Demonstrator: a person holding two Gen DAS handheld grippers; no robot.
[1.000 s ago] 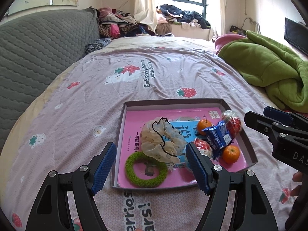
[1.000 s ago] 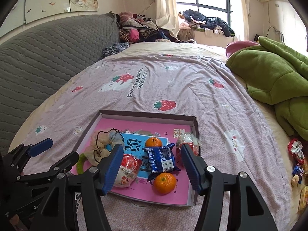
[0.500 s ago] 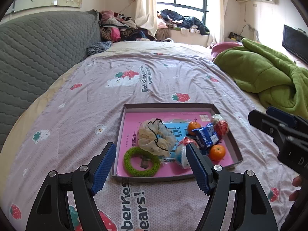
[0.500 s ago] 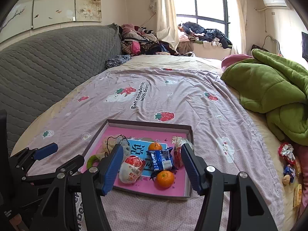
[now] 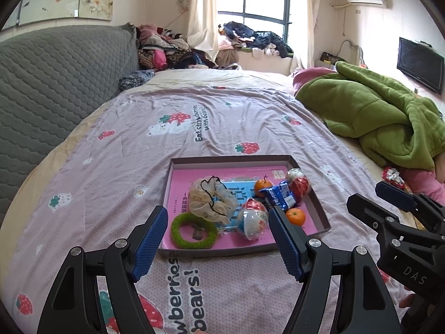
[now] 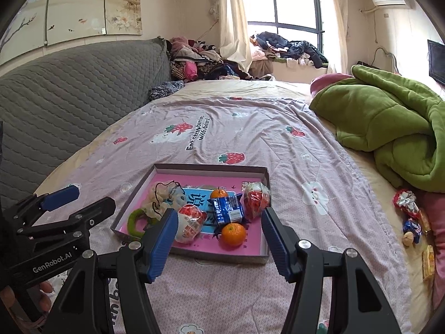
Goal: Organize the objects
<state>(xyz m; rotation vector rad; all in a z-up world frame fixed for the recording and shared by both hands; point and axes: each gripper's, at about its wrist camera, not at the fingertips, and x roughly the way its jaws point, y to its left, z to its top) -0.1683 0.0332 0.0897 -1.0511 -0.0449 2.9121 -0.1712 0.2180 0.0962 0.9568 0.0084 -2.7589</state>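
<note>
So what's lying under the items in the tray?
A pink book with a blue panel lines the tray. The scrunchie, wrapped balls and snack packet cover most of its cover print.

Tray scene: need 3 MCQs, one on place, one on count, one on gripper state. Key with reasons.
1. Where does the green ring lie?
A. in the tray
B. on the green blanket
C. on the grey headboard

2. How many oranges are in the tray?
A. one
B. two
C. four

3. The right gripper is:
A. shut on an orange
B. open, holding nothing
C. shut on the ring

Key: 1 A, it sits in the tray's near left corner. 2 B, the far orange and the near orange. 3 B, jaws stand apart with nothing between the pads.
</note>
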